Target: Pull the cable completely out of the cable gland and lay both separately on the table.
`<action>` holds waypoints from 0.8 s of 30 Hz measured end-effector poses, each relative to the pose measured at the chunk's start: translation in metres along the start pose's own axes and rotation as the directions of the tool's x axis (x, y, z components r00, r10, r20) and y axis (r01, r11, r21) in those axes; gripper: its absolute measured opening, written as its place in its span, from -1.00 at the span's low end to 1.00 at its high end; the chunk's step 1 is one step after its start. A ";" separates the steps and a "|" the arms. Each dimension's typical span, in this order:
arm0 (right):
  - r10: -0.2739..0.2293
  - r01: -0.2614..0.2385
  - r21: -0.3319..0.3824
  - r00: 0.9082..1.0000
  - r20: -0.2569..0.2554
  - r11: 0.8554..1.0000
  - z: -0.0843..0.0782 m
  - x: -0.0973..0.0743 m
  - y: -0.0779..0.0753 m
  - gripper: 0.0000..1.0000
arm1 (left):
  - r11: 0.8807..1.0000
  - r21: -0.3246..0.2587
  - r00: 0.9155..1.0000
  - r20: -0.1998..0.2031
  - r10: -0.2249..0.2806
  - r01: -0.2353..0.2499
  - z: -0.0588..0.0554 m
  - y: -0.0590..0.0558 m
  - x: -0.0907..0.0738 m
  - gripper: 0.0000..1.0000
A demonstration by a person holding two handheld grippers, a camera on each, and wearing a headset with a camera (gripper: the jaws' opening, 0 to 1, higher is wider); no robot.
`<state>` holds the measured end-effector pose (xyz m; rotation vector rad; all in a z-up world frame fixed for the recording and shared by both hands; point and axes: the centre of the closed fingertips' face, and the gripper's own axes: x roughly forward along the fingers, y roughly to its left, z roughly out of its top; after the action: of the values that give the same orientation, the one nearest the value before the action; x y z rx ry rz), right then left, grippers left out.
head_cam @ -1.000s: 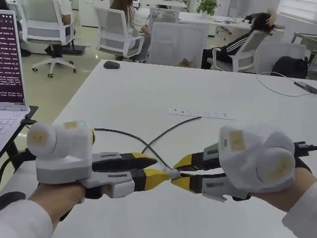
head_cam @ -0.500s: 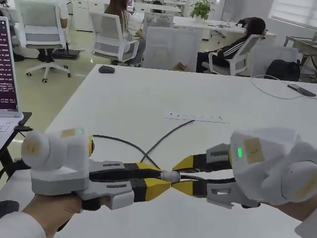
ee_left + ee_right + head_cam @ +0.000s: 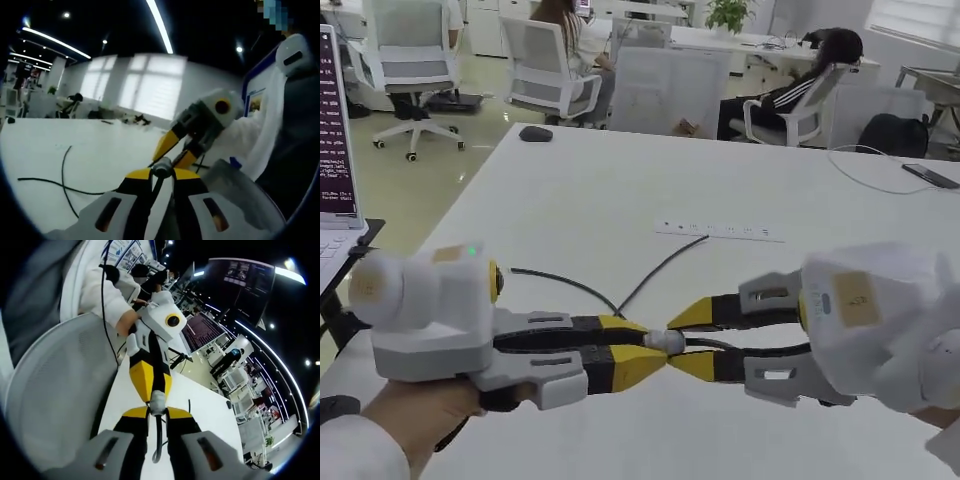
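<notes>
Holds the cable gland (image 3: 665, 341) just above the bench (image 3: 620, 190), caught between two claws meeting tip to tip. Clamps the left claw (image 3: 654, 348) shut on the gland; closes the right claw (image 3: 678, 346), seemingly on the cable (image 3: 570, 285), with a short end lying back between its jaws. Trails the long run behind the left claw onto the bench. Calls for a straight pull apart along that shared left-right line.

Head view looks down; opposed gripper views closely share the cable gland (image 3: 665, 341).
</notes>
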<state>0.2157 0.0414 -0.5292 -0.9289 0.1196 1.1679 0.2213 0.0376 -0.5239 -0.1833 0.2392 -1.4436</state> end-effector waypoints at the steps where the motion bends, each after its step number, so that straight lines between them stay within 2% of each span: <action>1: 0.001 -0.001 -0.001 1.000 0.002 1.000 0.001 0.000 0.000 -0.75 | 1.000 0.005 1.000 -0.003 -0.001 0.001 0.000 -0.001 0.000 -0.69; 4: 0.010 -0.010 -0.002 1.000 0.024 1.000 0.002 -0.001 0.001 -0.74 | 1.000 0.017 1.000 -0.014 -0.003 0.003 0.001 -0.003 0.000 -0.70; 5: 0.029 -0.030 0.033 0.999 0.041 0.999 0.003 -0.001 0.004 -0.74 | 1.000 0.010 1.000 -0.021 -0.008 0.008 0.000 -0.004 0.000 -0.70; 6: 0.027 -0.030 0.067 0.998 0.050 0.997 0.003 -0.002 0.003 -0.74 | 1.000 0.011 1.000 -0.020 -0.011 0.011 0.000 -0.005 0.000 -0.70; 8: 0.029 -0.044 0.150 0.994 0.103 0.988 0.004 -0.005 -0.001 -0.71 | 1.000 0.025 1.000 -0.009 -0.015 0.015 0.003 -0.007 0.000 -0.70; 9: 0.021 -0.057 0.247 0.989 0.146 0.967 0.007 -0.007 -0.003 -0.67 | 0.999 0.028 1.000 -0.001 -0.019 0.019 0.005 -0.007 -0.001 -0.70; 10: 0.018 -0.094 0.374 0.979 0.201 0.923 0.009 -0.010 -0.006 -0.62 | 0.999 0.032 1.000 0.012 -0.021 0.021 0.008 -0.009 -0.002 -0.70; 11: 0.007 -0.106 0.417 0.973 0.232 0.903 0.009 -0.013 -0.009 -0.62 | 0.999 0.034 1.000 0.021 -0.023 0.023 0.009 -0.009 -0.002 -0.70; 12: 0.000 -0.133 0.462 0.962 0.275 0.877 0.008 -0.016 -0.010 -0.62 | 0.999 0.036 0.999 0.040 -0.026 0.025 0.013 -0.009 -0.003 -0.70; 14: -0.008 -0.165 0.533 0.952 0.307 0.830 0.005 -0.019 -0.011 -0.62 | 0.998 0.040 0.997 0.066 -0.040 0.037 0.018 -0.013 -0.004 -0.70; 15: -0.005 -0.198 0.572 0.943 0.333 0.796 0.004 -0.021 -0.010 -0.64 | 0.998 0.044 0.996 0.076 -0.048 0.045 0.020 -0.014 -0.004 -0.70; 17: -0.016 -0.234 0.610 0.926 0.376 0.757 0.007 -0.024 -0.010 -0.64 | 0.997 0.065 0.995 0.081 -0.058 0.053 0.022 -0.018 -0.003 -0.70; 18: -0.016 -0.248 0.615 0.920 0.391 0.748 0.008 -0.025 -0.009 -0.62 | 0.996 0.068 0.994 0.084 -0.065 0.059 0.022 -0.019 -0.003 -0.70; 19: -0.014 -0.286 0.635 0.906 0.424 0.718 0.012 -0.026 -0.007 -0.60 | 0.995 0.072 0.993 0.086 -0.076 0.070 0.024 -0.022 -0.002 -0.70; 20: -0.015 -0.308 0.646 0.896 0.443 0.699 0.015 -0.027 -0.006 -0.59 | 0.994 0.078 0.992 0.090 -0.084 0.077 0.024 -0.023 -0.002 -0.70; 21: -0.015 -0.315 0.651 0.893 0.449 0.691 0.015 -0.027 -0.005 -0.58 | 0.993 0.080 0.991 0.095 -0.090 0.083 0.025 -0.025 -0.002 -0.70; 22: -0.014 -0.316 0.650 0.894 0.448 0.691 0.014 -0.026 -0.004 -0.59 | 0.993 0.079 0.991 0.096 -0.092 0.084 0.026 -0.025 -0.002 -0.70; 24: -0.005 -0.327 0.655 0.893 0.450 0.681 0.014 -0.024 -0.002 -0.63 | 0.993 0.083 0.991 0.098 -0.093 0.085 0.026 -0.025 -0.002 -0.70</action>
<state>0.2014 0.0330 -0.5062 0.0571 0.2958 1.3140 0.2041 0.0364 -0.4919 -0.2047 0.0916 -1.5250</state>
